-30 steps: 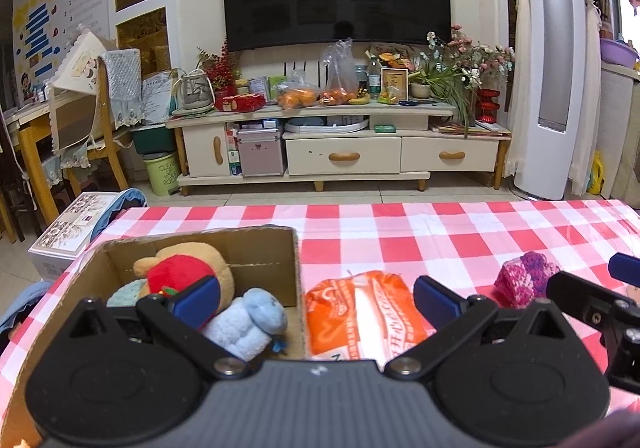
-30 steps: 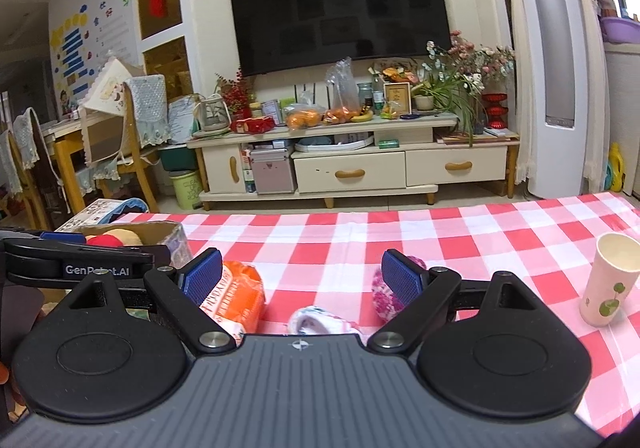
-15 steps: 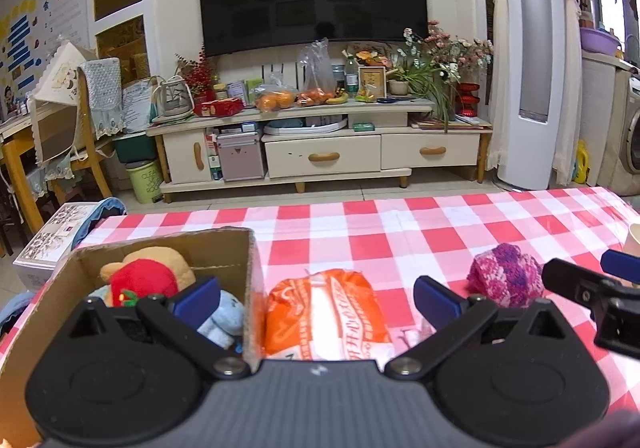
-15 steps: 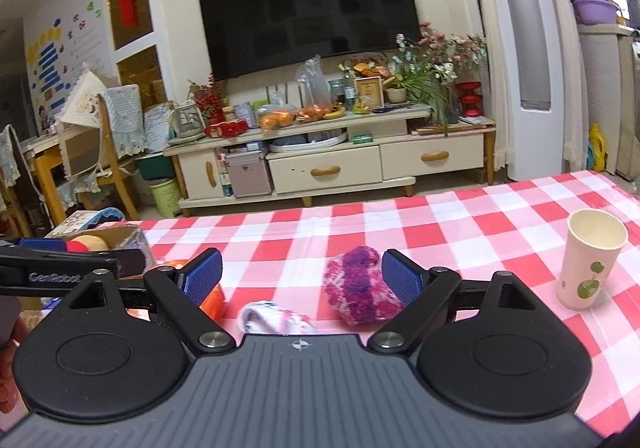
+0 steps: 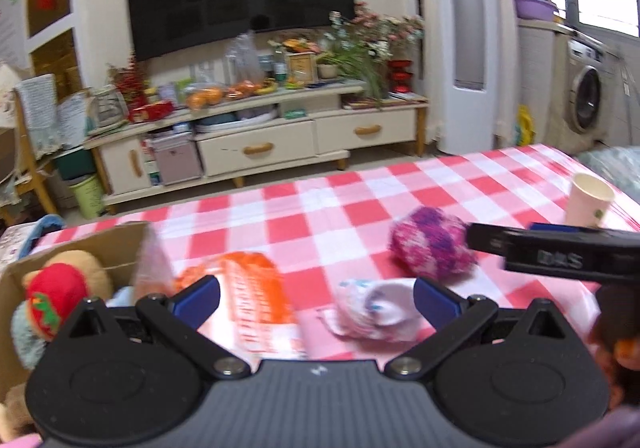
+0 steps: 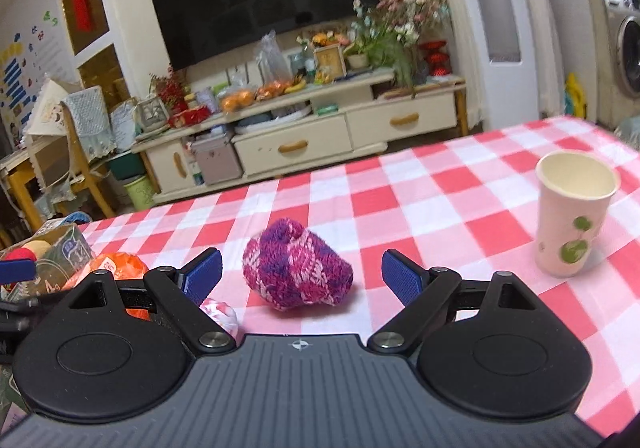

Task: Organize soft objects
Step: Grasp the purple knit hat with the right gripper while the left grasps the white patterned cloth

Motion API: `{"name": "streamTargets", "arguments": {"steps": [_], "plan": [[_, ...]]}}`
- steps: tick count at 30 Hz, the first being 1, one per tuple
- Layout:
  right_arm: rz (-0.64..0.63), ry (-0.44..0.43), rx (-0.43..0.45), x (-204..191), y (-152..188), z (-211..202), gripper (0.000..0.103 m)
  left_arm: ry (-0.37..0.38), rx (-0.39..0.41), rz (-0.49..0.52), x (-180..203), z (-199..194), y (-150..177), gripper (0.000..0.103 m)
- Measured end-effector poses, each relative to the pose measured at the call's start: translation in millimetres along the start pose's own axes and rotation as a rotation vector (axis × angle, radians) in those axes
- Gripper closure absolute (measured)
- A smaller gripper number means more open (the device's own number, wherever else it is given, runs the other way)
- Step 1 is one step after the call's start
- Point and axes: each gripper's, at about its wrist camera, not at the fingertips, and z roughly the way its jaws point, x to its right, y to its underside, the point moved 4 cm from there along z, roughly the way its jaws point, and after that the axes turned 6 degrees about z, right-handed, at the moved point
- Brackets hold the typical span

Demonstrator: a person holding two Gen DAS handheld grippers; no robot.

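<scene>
Pink-and-purple knitted sock ball sits on the red-and-white checked desk, ahead of the right gripper, roughly between its blue pads, not touched; jaws released, wide apart. Left gripper also hovers with jaws released, nothing gripped; a small white patterned sock bundle lies between its fingers, an orange plastic-wrapped soft pack just beside its left pad. Brown cardboard box at far left holds plush toys, including a tan bear with red cap. White paper cup with green dots stands upright, well apart on the right. Left view is blurred.
</scene>
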Motion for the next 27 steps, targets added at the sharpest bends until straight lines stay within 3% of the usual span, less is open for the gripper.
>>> {"name": "streamTargets", "arguments": {"steps": [5,13,21,27], "plan": [[0.006,-0.050,-0.031,4,-2,12,0.000,0.045,-0.013,0.058,26,15,3,0.001],[0.030,-0.104,-0.070,11,-12,40,0.000,0.032,-0.050,0.116,42,43,5,0.001],[0.061,-0.127,-0.117,18,-10,60,0.000,0.036,-0.093,0.109,50,67,8,0.002],[0.063,-0.126,-0.146,19,-5,60,0.000,0.036,-0.129,0.086,49,80,11,0.010]]}}
